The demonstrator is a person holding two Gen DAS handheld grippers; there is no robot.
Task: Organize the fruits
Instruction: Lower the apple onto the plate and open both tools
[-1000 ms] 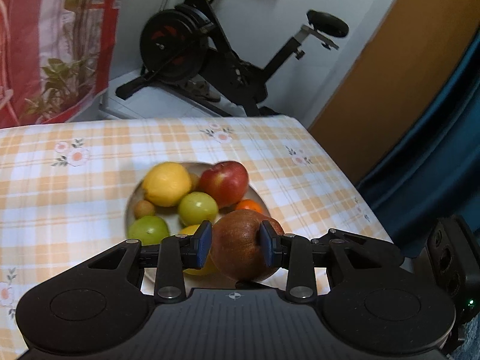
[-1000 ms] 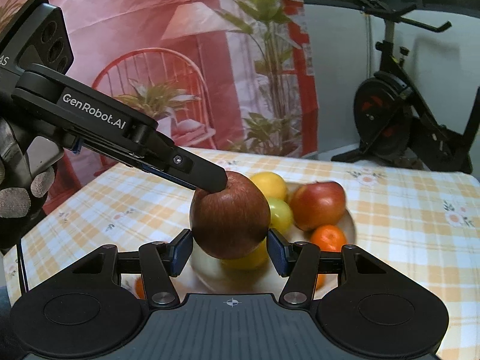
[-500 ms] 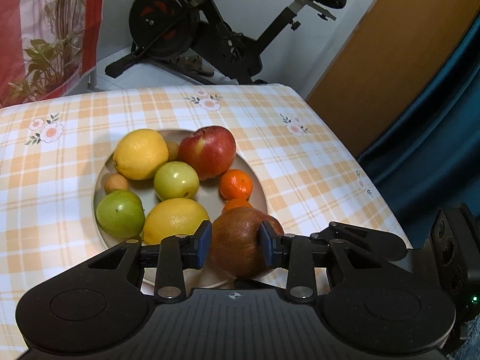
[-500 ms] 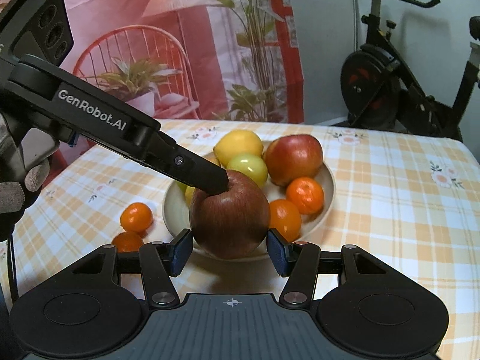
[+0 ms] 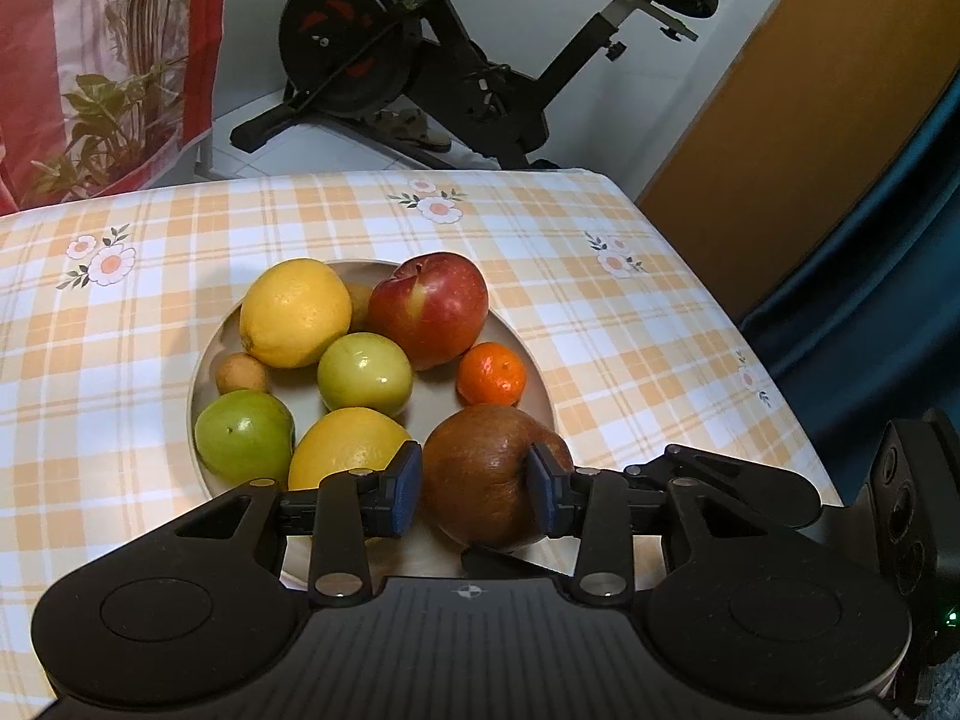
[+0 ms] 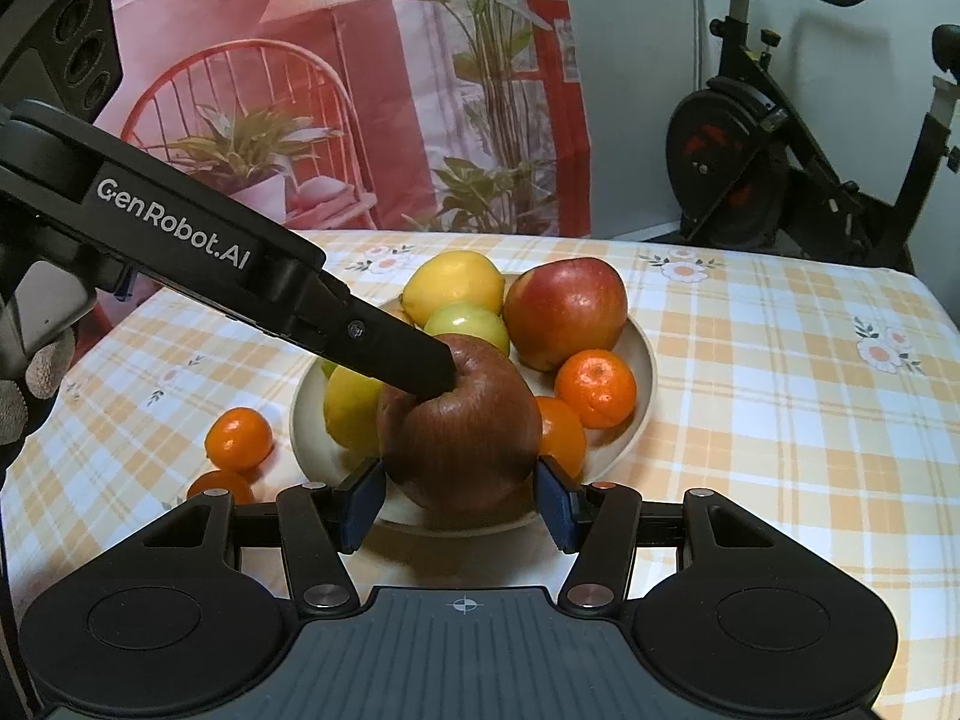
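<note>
A brown-red apple (image 5: 486,474) hangs over the near rim of the beige plate (image 5: 207,354), between both grippers. My left gripper (image 5: 474,492) has its jaws opening: one pad stands a little off the apple and the other still touches it. In the right wrist view its finger (image 6: 390,354) lies on top of the apple (image 6: 462,432). My right gripper (image 6: 459,507) is shut on the apple from both sides. The plate (image 6: 642,414) holds a red apple (image 5: 429,309), a lemon (image 5: 294,312), green fruits and a mandarin (image 5: 492,373).
Two mandarins (image 6: 238,431) lie on the checked tablecloth (image 6: 780,390) left of the plate. A gloved hand (image 6: 24,384) holds the left gripper. An exercise bike (image 5: 420,60) stands past the table's far edge, and a printed curtain (image 6: 360,90) hangs behind.
Both grippers have sunk with the apple toward the plate's near rim. The left jaws have spread a little, leaving a gap at one pad.
</note>
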